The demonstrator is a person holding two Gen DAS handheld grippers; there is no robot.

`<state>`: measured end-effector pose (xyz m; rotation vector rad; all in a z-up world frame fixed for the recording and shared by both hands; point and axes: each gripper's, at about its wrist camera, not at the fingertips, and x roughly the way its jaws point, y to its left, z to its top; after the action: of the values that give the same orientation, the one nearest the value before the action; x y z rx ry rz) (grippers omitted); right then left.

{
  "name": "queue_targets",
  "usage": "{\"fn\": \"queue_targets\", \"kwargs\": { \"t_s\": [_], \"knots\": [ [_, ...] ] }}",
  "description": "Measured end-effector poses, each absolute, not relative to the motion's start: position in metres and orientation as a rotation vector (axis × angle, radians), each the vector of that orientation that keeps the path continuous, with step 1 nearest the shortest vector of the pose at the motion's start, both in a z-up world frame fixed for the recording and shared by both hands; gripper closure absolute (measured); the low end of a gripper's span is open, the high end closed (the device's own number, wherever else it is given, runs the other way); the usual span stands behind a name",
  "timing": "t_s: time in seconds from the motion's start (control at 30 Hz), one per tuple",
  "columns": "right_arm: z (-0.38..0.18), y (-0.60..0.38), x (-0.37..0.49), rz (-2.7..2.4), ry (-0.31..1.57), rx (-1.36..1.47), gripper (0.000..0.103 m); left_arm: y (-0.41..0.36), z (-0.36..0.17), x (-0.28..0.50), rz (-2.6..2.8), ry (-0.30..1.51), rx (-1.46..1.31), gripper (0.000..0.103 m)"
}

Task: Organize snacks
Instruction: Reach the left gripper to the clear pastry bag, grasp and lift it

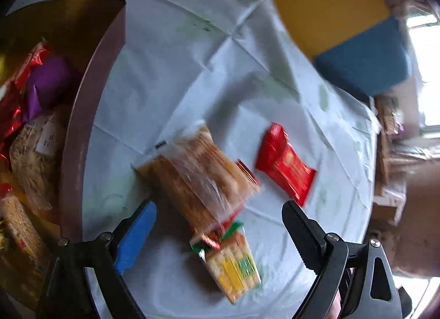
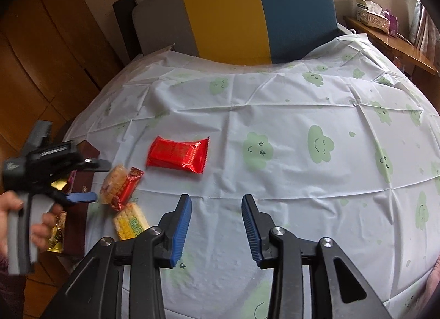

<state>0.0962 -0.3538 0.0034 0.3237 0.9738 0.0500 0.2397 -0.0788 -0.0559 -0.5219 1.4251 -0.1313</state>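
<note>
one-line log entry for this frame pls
left gripper: open, empty, above clear cracker pack | right gripper: open, empty | red packet: loose on tablecloth | brown box: holds snacks

1. We see daylight enter from a window (image 1: 425, 71) at the far right, blown out to white in the left wrist view.
2. We find that view smeared by motion blur; the snack packets (image 1: 203, 179) lose their print.
3. We find the right wrist view sharper, the tablecloth (image 2: 275, 176) evenly lit with soft shadows.
4. We note fisheye bending and dark corners in both views.
5. We see the box (image 1: 90, 115) interior dim.
</note>
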Motion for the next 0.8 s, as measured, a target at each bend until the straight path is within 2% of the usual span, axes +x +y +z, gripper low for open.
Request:
{"fn": "queue_targets", "kwargs": {
  "t_s": [0.17,0.23,0.27,0.3,0.5,0.8],
  "knots": [
    [0.010,-0.356,0.095,0.068,0.949,0.344,0.064,-0.094,-0.066,0.256,-0.063,1.430,-0.424,0.010],
    [0.011,-0.357,0.094,0.074,0.945,0.350,0.064,-0.101,-0.073,0.263,-0.049,1.432,-0.370,0.015],
    [0.012,-0.357,0.094,0.074,0.942,0.351,0.064,-0.106,-0.072,0.263,-0.055,1.412,-0.333,0.020],
    [0.012,-0.358,0.094,0.072,0.939,0.352,0.064,-0.111,-0.068,0.262,-0.066,1.385,-0.293,0.042],
    [0.012,-0.361,0.095,0.056,0.940,0.359,0.064,-0.144,-0.050,0.229,-0.304,1.271,-0.114,0.043],
    [0.000,-0.362,0.097,0.021,0.991,0.333,0.064,-0.147,-0.021,0.165,-0.531,1.133,-0.072,0.043]
  ]
}}
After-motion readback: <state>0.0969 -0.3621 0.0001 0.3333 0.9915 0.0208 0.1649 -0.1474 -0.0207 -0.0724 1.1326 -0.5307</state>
